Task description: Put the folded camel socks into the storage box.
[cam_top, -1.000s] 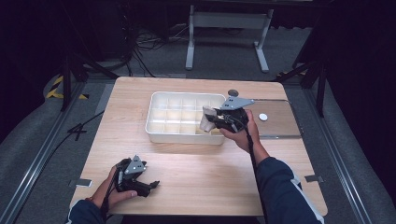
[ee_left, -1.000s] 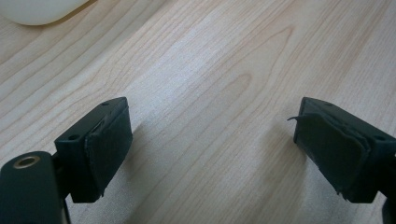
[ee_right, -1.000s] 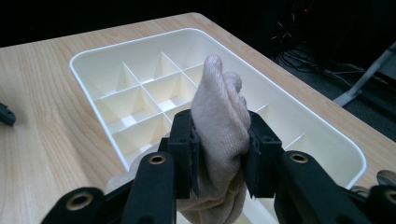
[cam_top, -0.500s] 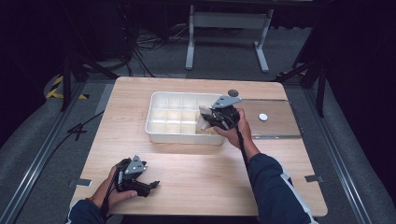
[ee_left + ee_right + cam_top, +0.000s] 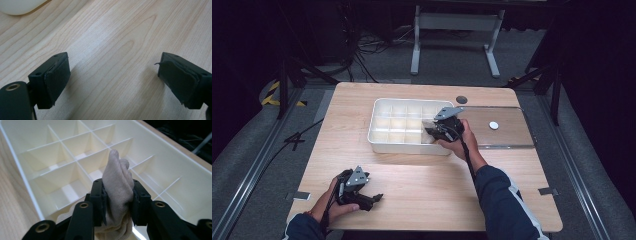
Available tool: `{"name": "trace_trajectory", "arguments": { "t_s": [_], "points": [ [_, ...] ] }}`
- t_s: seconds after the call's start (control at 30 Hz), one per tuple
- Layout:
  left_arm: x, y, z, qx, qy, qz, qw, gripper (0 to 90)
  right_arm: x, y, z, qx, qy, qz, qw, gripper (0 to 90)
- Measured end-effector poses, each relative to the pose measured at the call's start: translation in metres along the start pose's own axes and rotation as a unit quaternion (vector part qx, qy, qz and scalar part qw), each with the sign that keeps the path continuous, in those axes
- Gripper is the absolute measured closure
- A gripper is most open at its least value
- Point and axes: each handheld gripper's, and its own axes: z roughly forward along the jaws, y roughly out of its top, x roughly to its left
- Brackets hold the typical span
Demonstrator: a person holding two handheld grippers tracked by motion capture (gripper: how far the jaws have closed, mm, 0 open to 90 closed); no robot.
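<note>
A white tray (image 5: 377,136) split into several small compartments stands in the middle of the wooden table; its inner walls (image 5: 62,142) show close up. My right gripper (image 5: 432,131) hangs over the tray's near right corner, shut on a bunched cream knitted cloth (image 5: 117,182) that sticks up between the pads (image 5: 101,197). The same cloth (image 5: 428,126) is a pale lump at the gripper's tip, just above a compartment. My left gripper (image 5: 373,199) rests near the table's front left edge, jaws wide apart with only bare wood between its pads (image 5: 60,77).
A clear flat panel (image 5: 507,130) with a small white disc (image 5: 494,125) lies right of the tray. A dark round disc (image 5: 461,99) sits behind it. Table legs and cables stand on the floor beyond the far edge.
My right gripper has moved left and down with the cloth, from the tray's right rim to low over its near right compartments. The left gripper has stayed put.
</note>
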Motion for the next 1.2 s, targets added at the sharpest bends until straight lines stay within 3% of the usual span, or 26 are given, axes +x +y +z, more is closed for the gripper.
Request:
{"name": "trace_trajectory", "arguments": {
  "t_s": [0.27, 0.33, 0.47, 0.57, 0.67, 0.83, 0.87, 1.0, 1.03, 1.07, 1.2],
  "points": [
    [0.0, 0.001, 0.001, -0.001, -0.003, 0.002, 1.0, 10.7, 0.001, -0.004, 0.006, 0.018, 0.018, 0.002, 0.9997, 67.5],
    [0.0, 0.001, 0.002, 0.0, -0.006, 0.003, 1.0, 10.6, 0.002, -0.004, 0.009, 0.039, 0.042, -0.004, 0.9983, 67.1],
    [0.0, 0.001, 0.002, -0.002, -0.007, 0.001, 1.0, 10.5, 0.002, -0.001, 0.009, 0.055, 0.044, -0.007, 0.9975, 67.1],
    [0.0, 0.001, 0.002, -0.002, -0.007, 0.002, 1.0, 10.5, 0.003, 0.002, 0.01, 0.086, 0.054, -0.017, 0.9946, 67.6],
    [0.0, 0.002, 0.002, -0.001, -0.007, 0.003, 1.0, 10.5, 0.005, 0.004, 0.012, 0.099, 0.054, -0.027, 0.9932, 67.9],
    [0.0, 0.002, 0.002, -0.001, -0.006, 0.001, 1.0, 10.5, 0.002, 0.011, 0.013, 0.127, 0.067, -0.022, 0.9894, 65.0],
    [0.0, 0.002, 0.002, -0.001, -0.005, 0.001, 1.0, 10.4, 0.0, 0.014, 0.011, 0.136, 0.065, -0.015, 0.9884, 60.0],
    [0.0, 0.002, 0.001, 0.002, -0.006, 0.003, 1.0, 10.5, -0.005, 0.016, 0.008, 0.137, 0.068, -0.002, 0.9883, 55.8],
    [0.0, 0.002, 0.001, 0.004, -0.006, 0.004, 1.0, 10.5, -0.01, 0.016, 0.005, 0.13, 0.077, 0.015, 0.9884, 56.3],
    [0.0, 0.002, 0.002, 0.0, -0.005, 0.004, 1.0, 10.5, -0.01, 0.016, 0.005, 0.13, 0.077, 0.015, 0.9884, 56.3],
    [0.0, 0.002, 0.002, 0.001, -0.005, 0.003, 1.0, 10.5, -0.013, 0.018, 0.001, 0.113, 0.092, 0.02, 0.9891, 67.1]
  ]
}}
